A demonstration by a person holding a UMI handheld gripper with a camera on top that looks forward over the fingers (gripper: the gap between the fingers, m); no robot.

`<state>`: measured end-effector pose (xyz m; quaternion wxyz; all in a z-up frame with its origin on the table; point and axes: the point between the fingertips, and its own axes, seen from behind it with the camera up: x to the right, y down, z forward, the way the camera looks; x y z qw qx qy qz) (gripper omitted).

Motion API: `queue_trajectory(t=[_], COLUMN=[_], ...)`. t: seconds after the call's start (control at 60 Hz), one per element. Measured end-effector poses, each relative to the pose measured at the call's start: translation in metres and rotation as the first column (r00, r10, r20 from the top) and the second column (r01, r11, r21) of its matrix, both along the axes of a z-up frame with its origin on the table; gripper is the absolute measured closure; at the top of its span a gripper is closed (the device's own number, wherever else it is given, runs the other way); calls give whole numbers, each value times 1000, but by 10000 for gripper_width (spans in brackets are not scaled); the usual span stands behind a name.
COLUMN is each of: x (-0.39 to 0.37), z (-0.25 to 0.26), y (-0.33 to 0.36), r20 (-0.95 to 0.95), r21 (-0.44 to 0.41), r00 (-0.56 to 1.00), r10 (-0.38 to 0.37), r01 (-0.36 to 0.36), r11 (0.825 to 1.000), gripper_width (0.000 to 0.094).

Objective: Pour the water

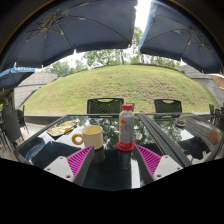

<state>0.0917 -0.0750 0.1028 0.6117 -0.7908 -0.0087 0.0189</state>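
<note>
A clear plastic water bottle (126, 127) with a red cap and red base stands upright on the glass table (112, 165), just beyond my fingers and a little right of the gap's middle. A yellow mug (91, 136) with a handle on its left stands next to it, to the left, at about the same distance. My gripper (114, 160) is open, its magenta pads (80, 160) spread wide on either side with nothing between them. Both objects sit ahead of the fingertips, untouched.
Black chairs (105, 105) stand at the table's far side. A tray with food (61, 128) lies at the far left of the table, and a pale object (203, 130) lies at the right. Large umbrellas (70, 30) hang overhead. A grassy mound (120, 85) lies beyond.
</note>
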Motion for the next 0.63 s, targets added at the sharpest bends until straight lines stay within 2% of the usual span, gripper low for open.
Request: queue_trajectory(t=[0.183, 0.3, 0.383, 0.633], x=[-15, -19, -28, -18], z=[-22, -27, -37, -53], y=[-45, -61, -63, -55], r20=[11, 62, 49, 23], r21=[-57, -48, -68, -73], r00=[1000, 997, 997, 998], r10=[14, 40, 67, 63], r01=[-13, -37, -64, -61], r11=[998, 998, 996, 995], gripper_width=[102, 112, 115, 121])
